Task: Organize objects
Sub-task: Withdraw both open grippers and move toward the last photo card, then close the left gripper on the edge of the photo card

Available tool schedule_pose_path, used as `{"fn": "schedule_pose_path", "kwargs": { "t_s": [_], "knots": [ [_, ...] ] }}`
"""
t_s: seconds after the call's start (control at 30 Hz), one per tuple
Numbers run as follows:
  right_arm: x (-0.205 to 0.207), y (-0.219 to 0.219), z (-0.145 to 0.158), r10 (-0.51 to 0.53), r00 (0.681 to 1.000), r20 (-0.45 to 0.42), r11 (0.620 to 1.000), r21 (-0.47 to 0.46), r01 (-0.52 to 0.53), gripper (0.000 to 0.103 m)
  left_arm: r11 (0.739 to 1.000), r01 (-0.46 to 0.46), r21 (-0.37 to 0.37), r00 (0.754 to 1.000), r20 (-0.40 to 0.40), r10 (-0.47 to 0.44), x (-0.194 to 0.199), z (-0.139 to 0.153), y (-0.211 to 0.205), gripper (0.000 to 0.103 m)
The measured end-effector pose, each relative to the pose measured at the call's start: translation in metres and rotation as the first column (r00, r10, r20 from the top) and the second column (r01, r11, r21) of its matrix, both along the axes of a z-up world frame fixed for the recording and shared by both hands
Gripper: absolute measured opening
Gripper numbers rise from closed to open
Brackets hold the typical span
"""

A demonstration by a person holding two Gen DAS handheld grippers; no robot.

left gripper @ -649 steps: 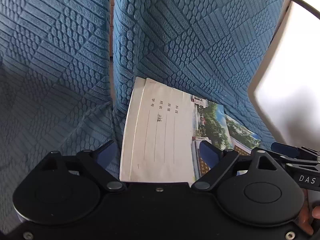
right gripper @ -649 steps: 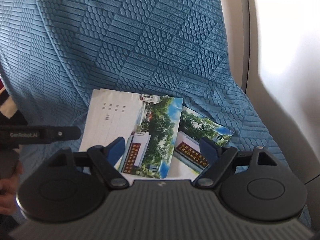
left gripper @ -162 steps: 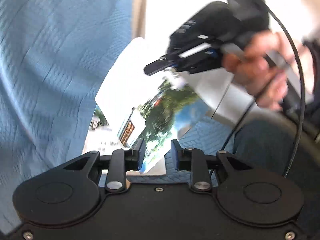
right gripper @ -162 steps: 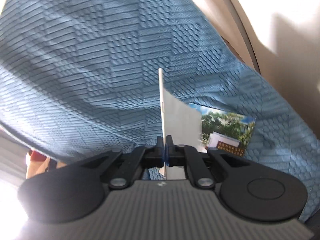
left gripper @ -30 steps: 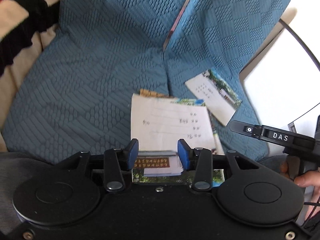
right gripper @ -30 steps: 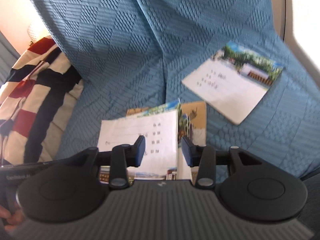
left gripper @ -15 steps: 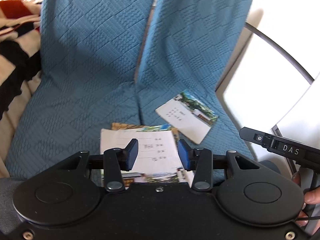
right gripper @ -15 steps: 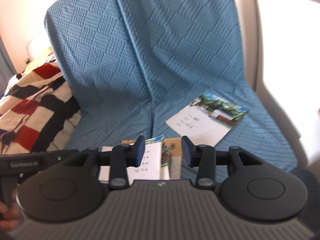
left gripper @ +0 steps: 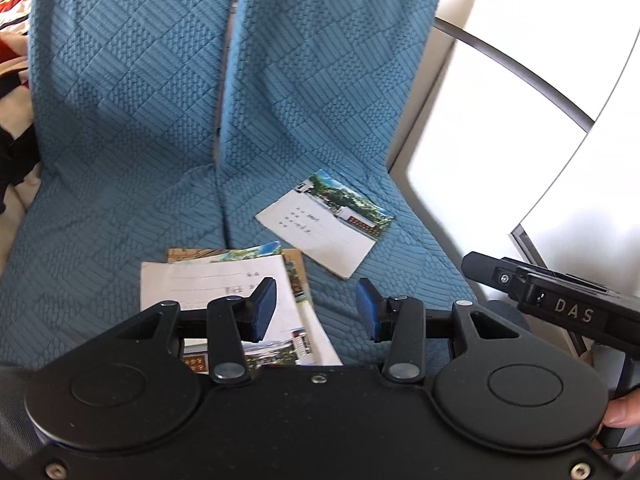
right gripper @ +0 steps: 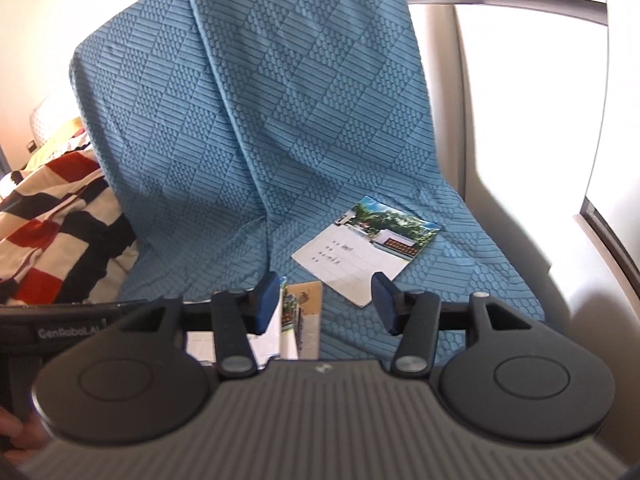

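Observation:
A stack of exercise books (left gripper: 224, 292) with white and photo covers lies on the blue sofa seat (left gripper: 100, 240), near its front edge. One single book (left gripper: 324, 226) lies apart, further back and to the right. My left gripper (left gripper: 316, 308) hangs above the stack's right edge, open, with nothing between its fingers. The right gripper (right gripper: 326, 304) is also over the seat with its jaws opening and empty. In its view the stack (right gripper: 296, 312) shows just behind the left finger, and the single book (right gripper: 366, 250) lies beyond the right finger.
A striped red, black and cream blanket (right gripper: 52, 216) lies left of the sofa. A pale armrest (right gripper: 560, 260) bounds the seat on the right. The other gripper's body (left gripper: 568, 312) and a hand (left gripper: 622, 408) show at the right of the left wrist view.
Both grippers have pulled up and back from the stack, so more of the sofa back shows. The right jaws have spread wider. The books lie where they were.

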State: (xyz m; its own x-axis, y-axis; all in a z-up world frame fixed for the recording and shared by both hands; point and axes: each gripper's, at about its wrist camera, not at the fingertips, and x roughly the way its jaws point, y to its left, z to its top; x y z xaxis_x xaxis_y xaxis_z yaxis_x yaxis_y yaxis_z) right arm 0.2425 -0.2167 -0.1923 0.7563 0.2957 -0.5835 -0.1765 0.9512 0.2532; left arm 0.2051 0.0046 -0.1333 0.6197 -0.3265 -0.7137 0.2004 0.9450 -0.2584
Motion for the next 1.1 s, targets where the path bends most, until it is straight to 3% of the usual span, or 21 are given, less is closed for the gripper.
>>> {"fn": "schedule_pose_path", "kwargs": {
  "t_s": [0.07,0.4,0.63,1.1],
  "knots": [
    [0.001,-0.005,-0.001,-0.015,1.0,0.003,1.0,0.003,0.015,0.058,1.0,0.005,0.003,1.0,-0.003,-0.005,0.005,0.0,-0.006,0.042],
    [0.018,-0.025,-0.014,-0.065,0.998,-0.021,0.997,0.029,0.065,0.058,0.999,0.03,0.026,0.999,-0.013,-0.03,0.037,-0.003,-0.029,0.043],
    [0.042,-0.029,-0.03,-0.081,0.995,-0.065,0.996,0.037,0.084,0.058,0.999,0.039,0.033,0.998,-0.048,-0.037,0.066,-0.02,-0.04,0.045],
    [0.129,-0.033,-0.095,-0.096,0.964,-0.25,0.987,0.099,0.124,0.058,0.982,0.17,0.081,0.978,-0.133,-0.158,0.194,-0.085,-0.048,0.049]
  ]
}}
